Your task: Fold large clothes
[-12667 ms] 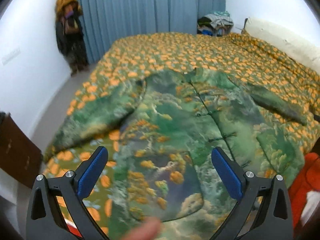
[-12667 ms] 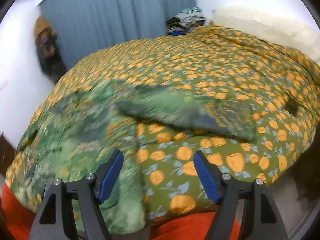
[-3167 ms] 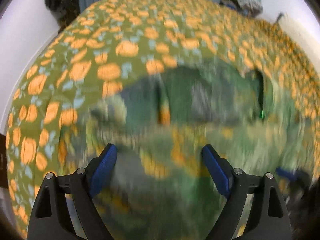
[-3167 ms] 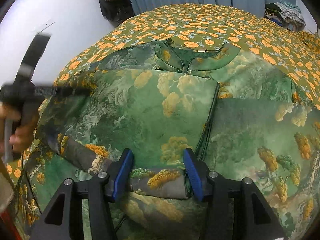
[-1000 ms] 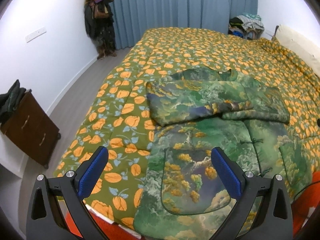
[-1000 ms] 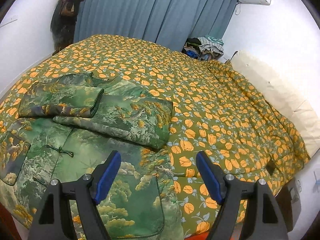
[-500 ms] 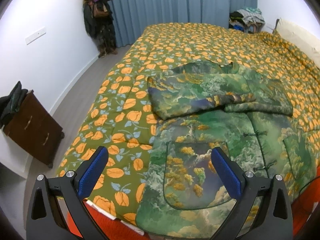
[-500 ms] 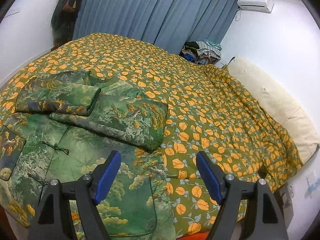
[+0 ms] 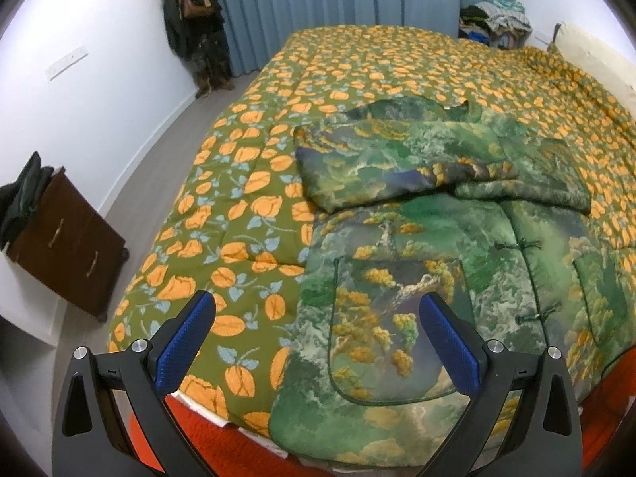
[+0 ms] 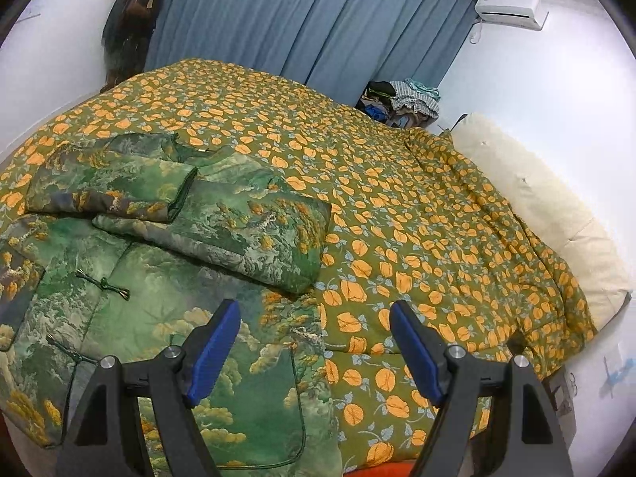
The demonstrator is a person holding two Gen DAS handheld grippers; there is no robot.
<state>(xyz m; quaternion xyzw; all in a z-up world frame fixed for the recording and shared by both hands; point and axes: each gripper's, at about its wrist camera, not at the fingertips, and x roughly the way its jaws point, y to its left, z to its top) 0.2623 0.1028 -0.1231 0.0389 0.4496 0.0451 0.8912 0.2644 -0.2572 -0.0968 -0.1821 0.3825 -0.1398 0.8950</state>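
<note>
The bed (image 9: 357, 63), under its olive quilt printed with orange flowers, fills most of the room. On the bed's near edge lies the green landscape-print jacket (image 9: 417, 270), front up, both sleeves folded across its chest, its hem reaching the bed's edge. A cream pillow (image 10: 528, 198) sits at the bed's right end. Above the jacket's hem hover the left gripper (image 9: 318, 342) and right gripper (image 10: 316, 346), jaws spread wide, grasping nothing.

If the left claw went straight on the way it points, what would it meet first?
Probably the green jacket, around its near patch pocket, though depth is hard to judge. The left claw is open and empty.
</note>
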